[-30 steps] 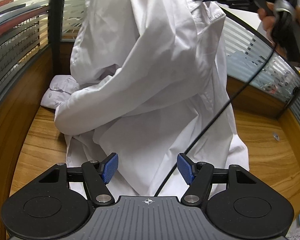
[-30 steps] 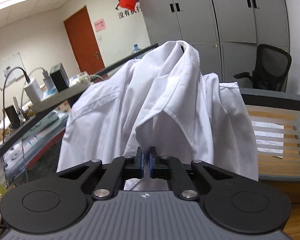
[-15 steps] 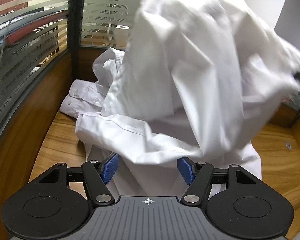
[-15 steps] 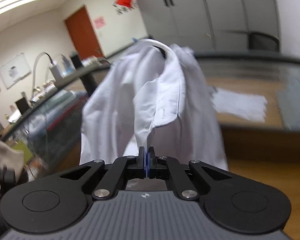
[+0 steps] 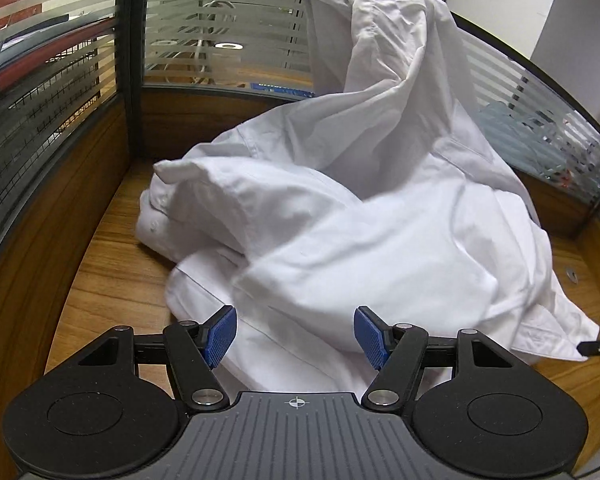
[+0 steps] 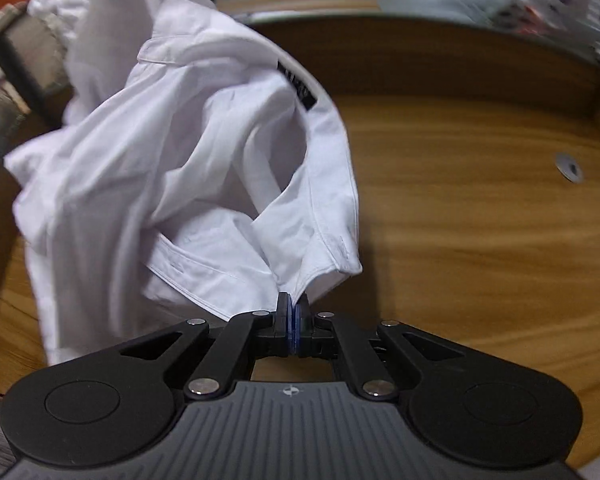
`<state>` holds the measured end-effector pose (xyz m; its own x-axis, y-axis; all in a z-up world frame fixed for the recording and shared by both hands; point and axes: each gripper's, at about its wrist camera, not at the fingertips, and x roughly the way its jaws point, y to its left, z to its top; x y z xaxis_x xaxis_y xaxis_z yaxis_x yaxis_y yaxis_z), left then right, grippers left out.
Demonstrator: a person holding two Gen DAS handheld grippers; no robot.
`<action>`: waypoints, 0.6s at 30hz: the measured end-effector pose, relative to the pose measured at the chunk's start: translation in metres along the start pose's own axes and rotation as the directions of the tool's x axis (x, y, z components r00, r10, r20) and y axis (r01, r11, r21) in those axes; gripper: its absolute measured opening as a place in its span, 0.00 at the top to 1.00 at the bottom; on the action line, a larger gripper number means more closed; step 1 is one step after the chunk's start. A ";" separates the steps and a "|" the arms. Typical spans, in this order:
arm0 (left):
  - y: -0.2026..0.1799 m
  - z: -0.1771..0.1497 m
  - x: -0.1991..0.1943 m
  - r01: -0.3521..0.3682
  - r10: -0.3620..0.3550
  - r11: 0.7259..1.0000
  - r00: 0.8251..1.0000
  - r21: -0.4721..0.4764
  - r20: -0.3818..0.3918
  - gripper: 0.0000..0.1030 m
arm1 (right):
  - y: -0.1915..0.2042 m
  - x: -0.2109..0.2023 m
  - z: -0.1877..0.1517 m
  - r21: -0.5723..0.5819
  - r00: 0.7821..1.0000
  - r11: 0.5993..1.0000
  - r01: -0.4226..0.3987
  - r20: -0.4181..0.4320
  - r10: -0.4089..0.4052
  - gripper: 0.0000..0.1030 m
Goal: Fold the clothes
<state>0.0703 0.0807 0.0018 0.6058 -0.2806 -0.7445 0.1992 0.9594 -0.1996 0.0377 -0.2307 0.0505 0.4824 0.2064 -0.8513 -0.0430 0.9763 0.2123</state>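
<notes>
Right claw (image 6: pixel 293 312): pinching shirt (image 6: pixel 172 168) edge. Left claw (image 5: pixel 296 334): spread, empty, just before shirt (image 5: pixel 340 216) heaped on surface (image 5: pixel 112 280).

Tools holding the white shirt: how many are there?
1. The right tool is shut on the white shirt; the left tool is open, gripping nothing.

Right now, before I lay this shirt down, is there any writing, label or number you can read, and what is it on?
No text is readable.
Black neck label inside the collar of the white shirt: its lettering is too blurred to read.
Gripper bodies: only a crosshair mark, no words.
Desk partition panels: frosted stripes only.
</notes>
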 end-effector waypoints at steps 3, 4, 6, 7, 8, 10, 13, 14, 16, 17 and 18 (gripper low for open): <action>-0.001 0.002 0.002 -0.002 0.002 1.000 1.000 0.006 0.000 0.34 | -0.005 0.004 -0.008 0.008 0.999 0.999 0.042 -0.010 -0.042 0.91; -0.001 0.004 0.003 -0.002 0.002 1.000 1.000 0.009 -0.001 0.34 | -0.007 0.005 -0.010 0.010 0.998 0.998 0.055 -0.014 -0.055 0.86; -0.003 0.004 0.003 -0.001 0.001 1.000 1.000 0.012 -0.002 0.34 | -0.002 -0.002 -0.003 -0.020 0.999 0.998 0.053 0.000 -0.053 0.60; -0.004 0.003 0.002 0.000 0.000 1.000 1.000 0.014 -0.002 0.34 | 0.001 -0.006 0.000 -0.028 0.999 0.999 0.038 0.010 -0.038 0.43; -0.005 0.003 0.002 0.001 -0.001 1.000 1.000 0.016 -0.003 0.34 | 0.003 -0.009 0.004 -0.037 1.000 0.999 0.024 0.020 -0.023 0.37; -0.007 0.003 0.004 0.004 -0.004 1.000 1.000 0.020 -0.007 0.34 | 0.008 -0.018 0.012 -0.050 0.999 0.999 -0.012 0.033 0.013 0.24; -0.010 0.003 0.006 0.008 -0.008 1.000 1.000 0.027 -0.014 0.34 | 0.026 -0.016 0.021 -0.057 0.996 0.995 -0.085 0.035 0.087 0.15; -0.011 0.003 0.007 0.010 -0.009 1.000 1.000 0.029 -0.016 0.34 | 0.033 -0.012 0.024 -0.061 0.994 0.993 -0.105 0.034 0.107 0.13; -0.012 0.004 0.008 0.012 -0.011 0.999 1.000 0.035 -0.021 0.34 | 0.050 0.000 0.031 -0.056 0.991 0.990 -0.131 0.032 0.133 0.10; -0.012 0.004 0.008 0.012 -0.011 0.999 1.000 0.037 -0.022 0.34 | 0.057 0.006 0.034 -0.051 0.989 0.988 -0.144 0.030 0.145 0.10; -0.013 0.004 0.008 0.012 -0.011 0.999 1.000 0.040 -0.022 0.34 | 0.063 0.012 0.038 -0.042 0.986 0.986 -0.162 0.026 0.163 0.08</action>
<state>0.0756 0.0663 0.0009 0.5862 -0.2902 -0.7564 0.2366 0.9543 -0.1827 0.0739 -0.1689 0.0722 0.4916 0.3611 -0.7924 -0.1577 0.9318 0.3268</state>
